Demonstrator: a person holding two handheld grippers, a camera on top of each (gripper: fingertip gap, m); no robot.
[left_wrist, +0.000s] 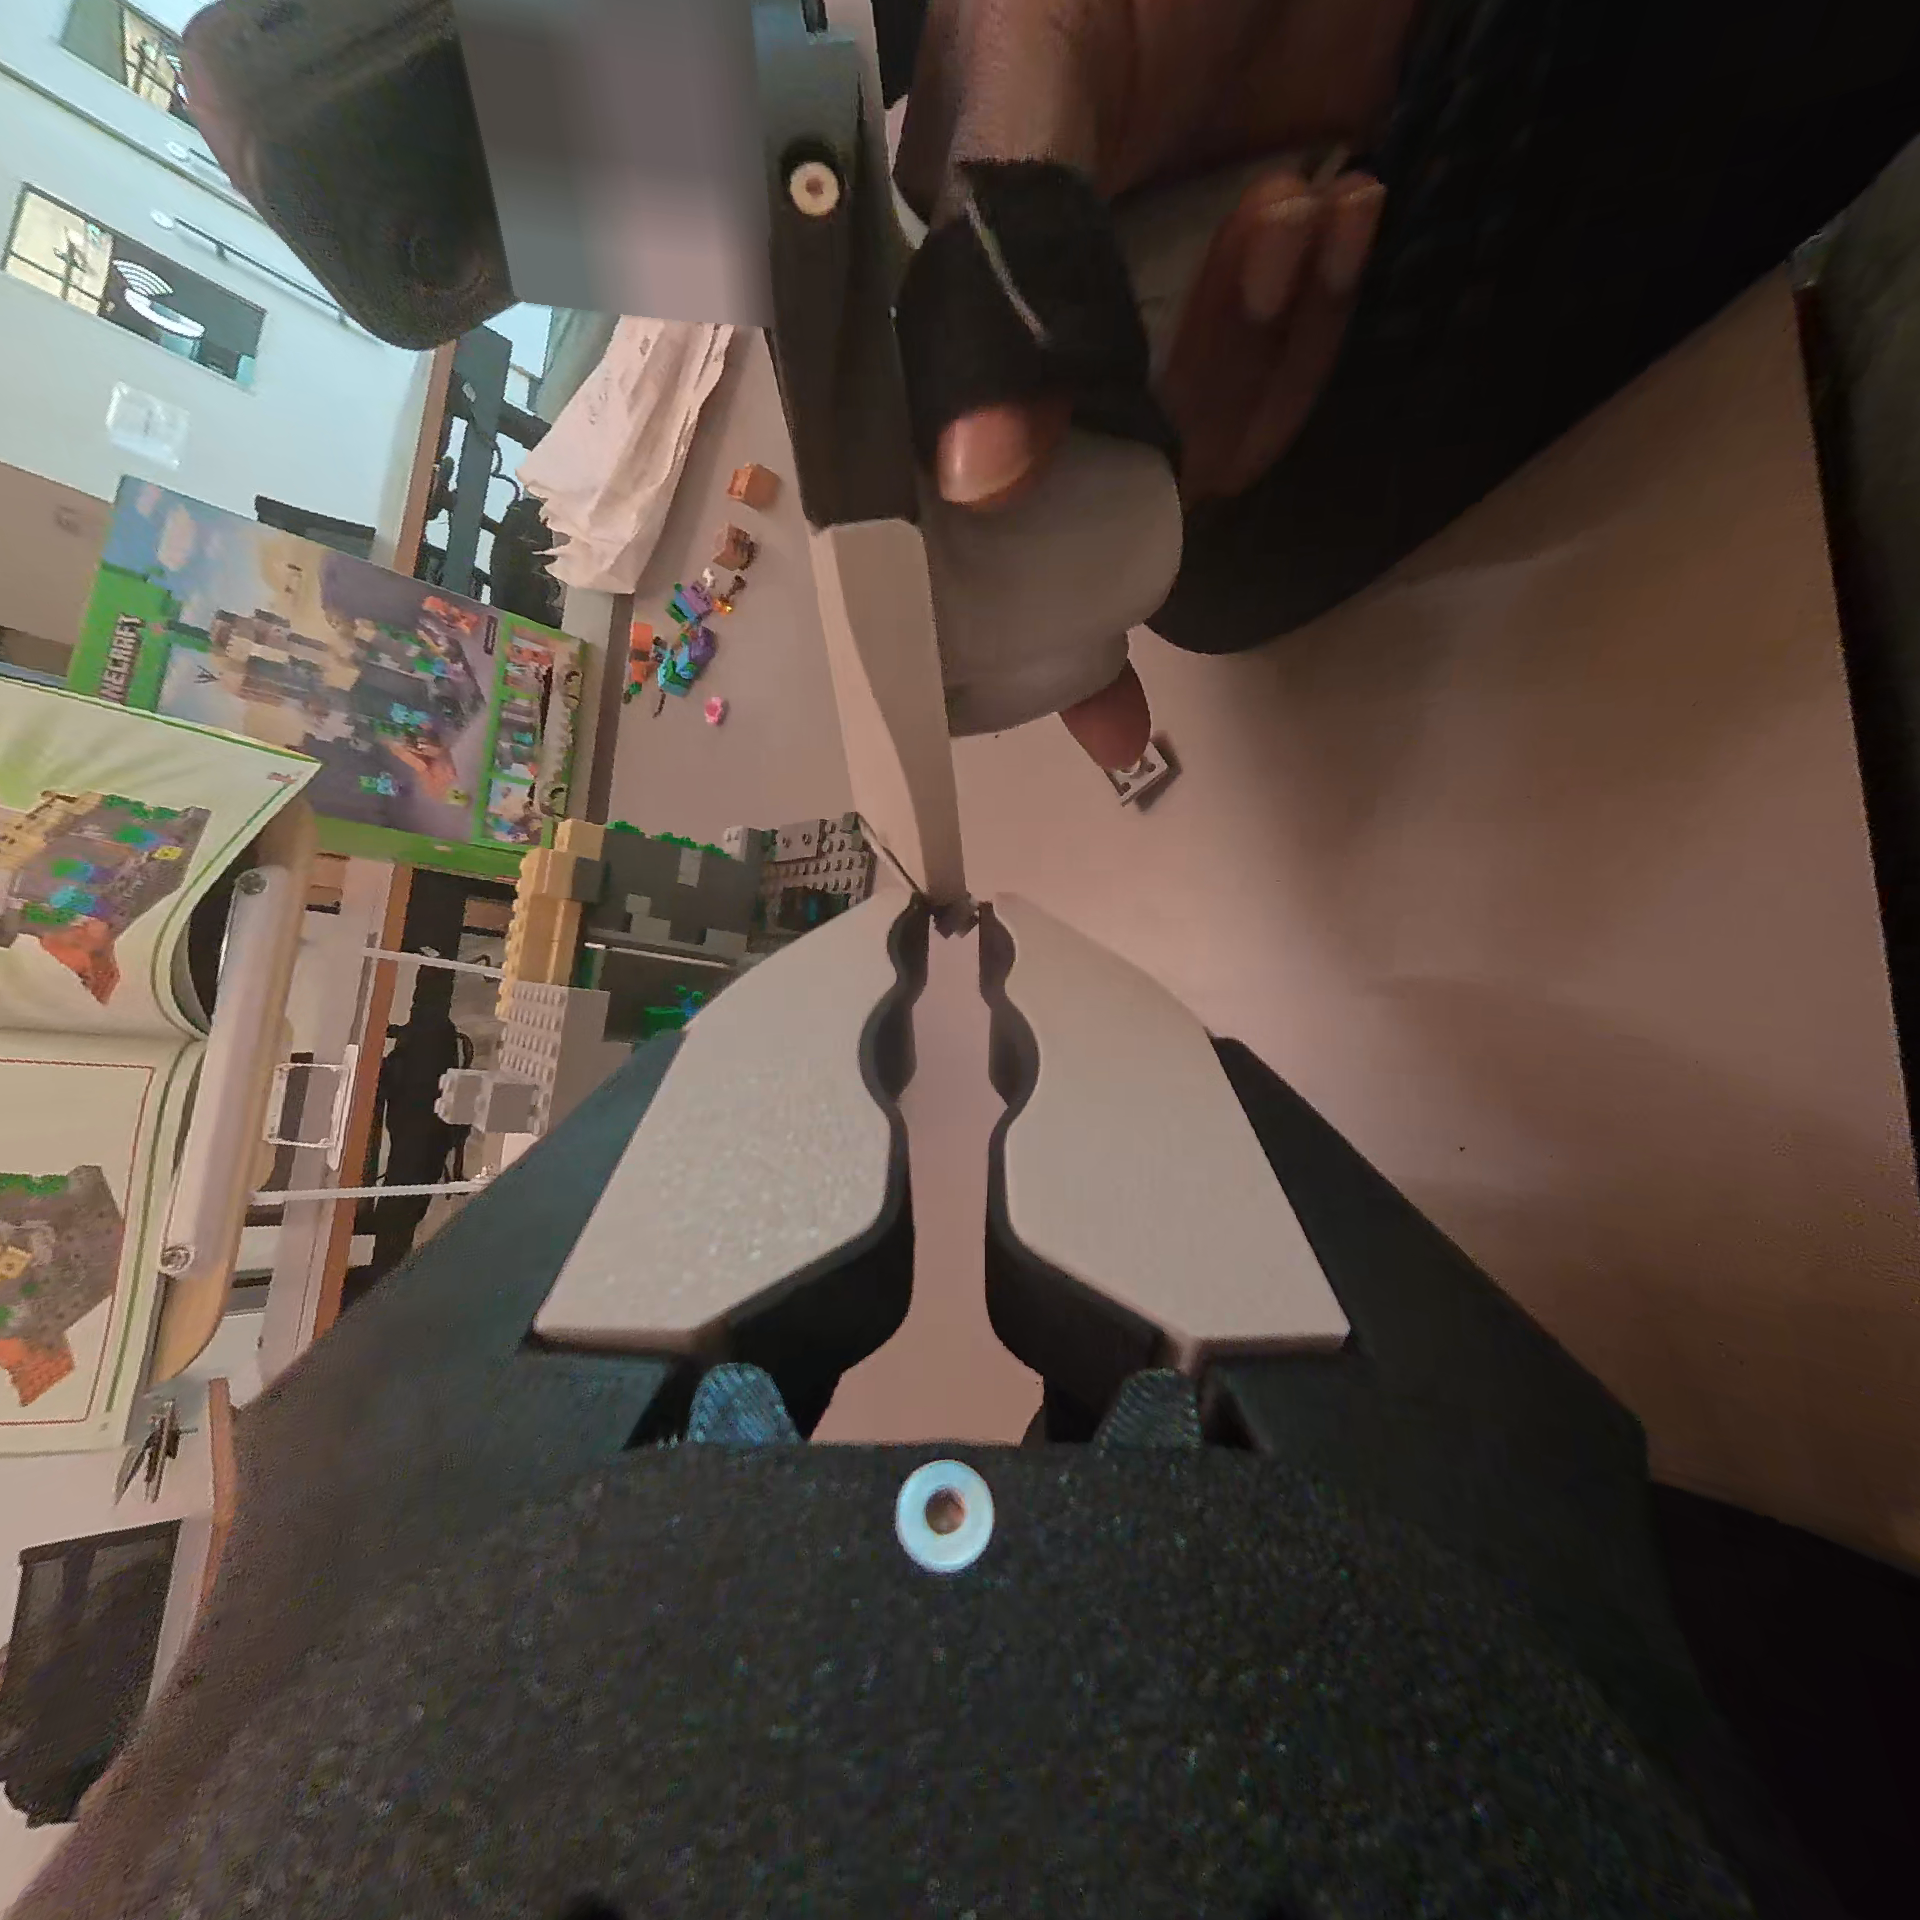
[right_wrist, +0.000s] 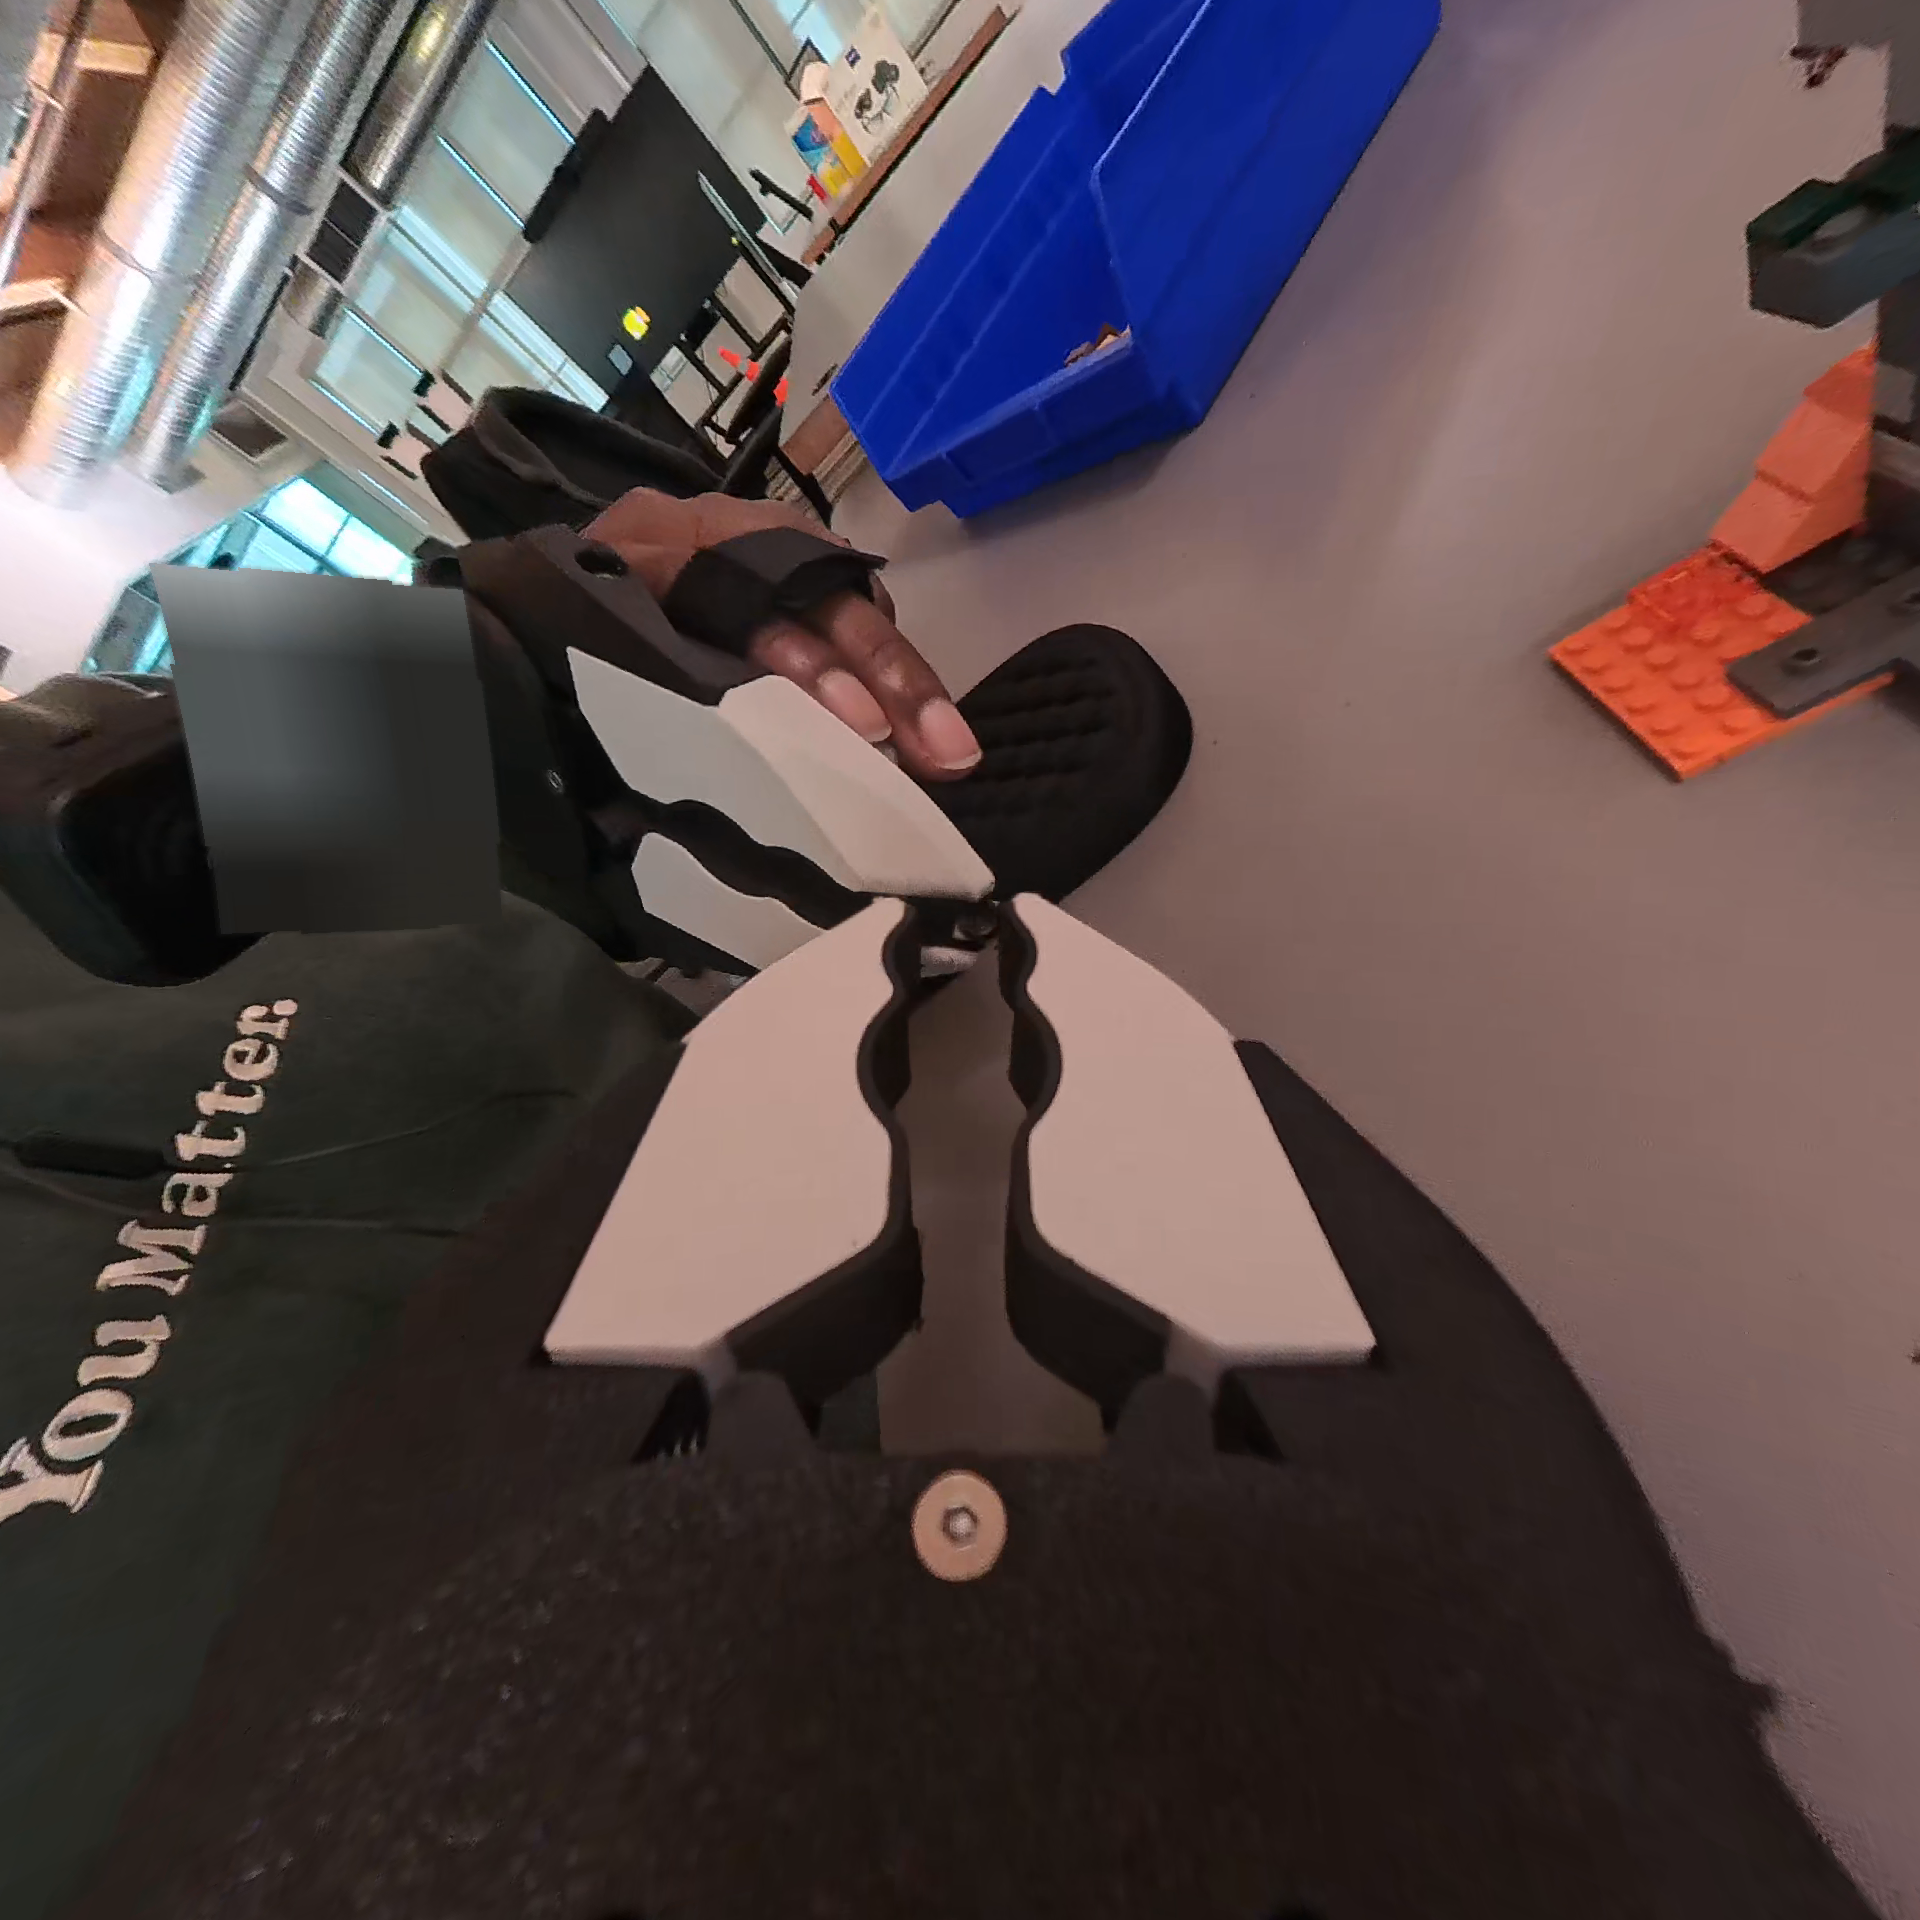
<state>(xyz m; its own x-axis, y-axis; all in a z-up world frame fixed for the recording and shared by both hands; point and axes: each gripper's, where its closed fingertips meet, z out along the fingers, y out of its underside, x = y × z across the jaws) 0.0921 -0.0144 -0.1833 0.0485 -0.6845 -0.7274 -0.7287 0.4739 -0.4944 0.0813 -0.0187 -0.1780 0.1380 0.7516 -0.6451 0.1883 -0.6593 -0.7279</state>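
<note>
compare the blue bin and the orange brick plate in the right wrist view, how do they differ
The blue bin is a deep, walled container, far bigger; the orange brick plate is flat, thin and studded. The bin stands apart on its own; the plate carries grey bricks as part of a build. Both rest on the grey table.

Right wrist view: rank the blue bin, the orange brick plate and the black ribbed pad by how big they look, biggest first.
1. blue bin
2. and 3. orange brick plate and black ribbed pad look about alike; the pad is nearer the camera, so I won't rank them.
</note>
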